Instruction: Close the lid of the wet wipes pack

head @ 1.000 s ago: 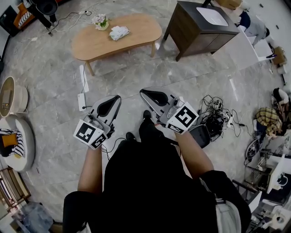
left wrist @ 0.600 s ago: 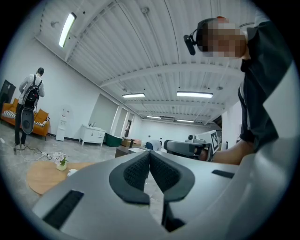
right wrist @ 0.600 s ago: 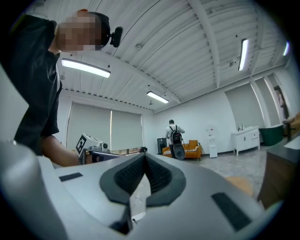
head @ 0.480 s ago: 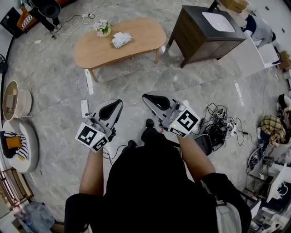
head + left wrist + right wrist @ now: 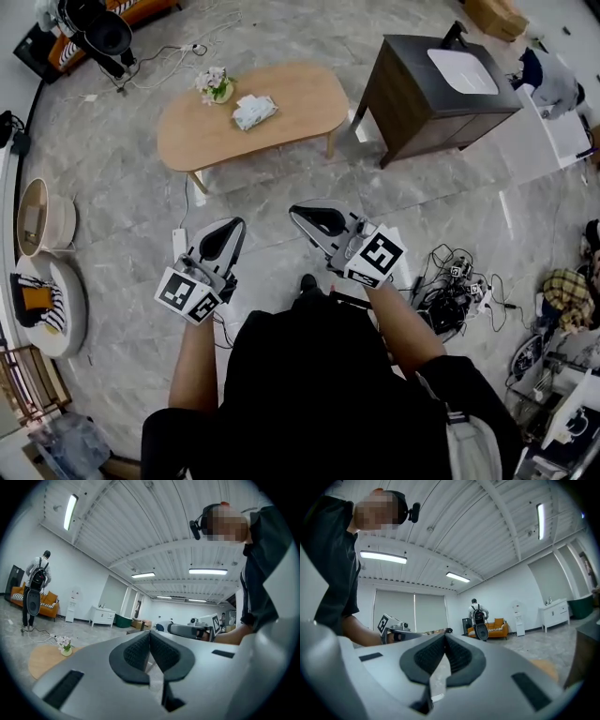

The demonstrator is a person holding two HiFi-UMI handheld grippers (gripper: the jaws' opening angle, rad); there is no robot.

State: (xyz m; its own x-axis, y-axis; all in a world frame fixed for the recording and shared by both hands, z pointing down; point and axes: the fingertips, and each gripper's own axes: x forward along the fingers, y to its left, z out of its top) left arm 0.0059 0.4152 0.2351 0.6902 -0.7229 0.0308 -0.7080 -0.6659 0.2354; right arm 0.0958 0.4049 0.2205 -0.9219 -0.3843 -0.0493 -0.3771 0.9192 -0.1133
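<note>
Table (image 5: 291, 117) nearer now; wipes pack (image 5: 254, 111) lid indiscernible.

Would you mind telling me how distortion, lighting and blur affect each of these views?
Head view: fisheye curves the room's edges, light is even, and the wet wipes pack is small but clear. Left gripper view: dark round vignette, a bright ceiling light, the left gripper close and slightly soft. Right gripper view: the same vignette, with the right gripper looming large.
</note>
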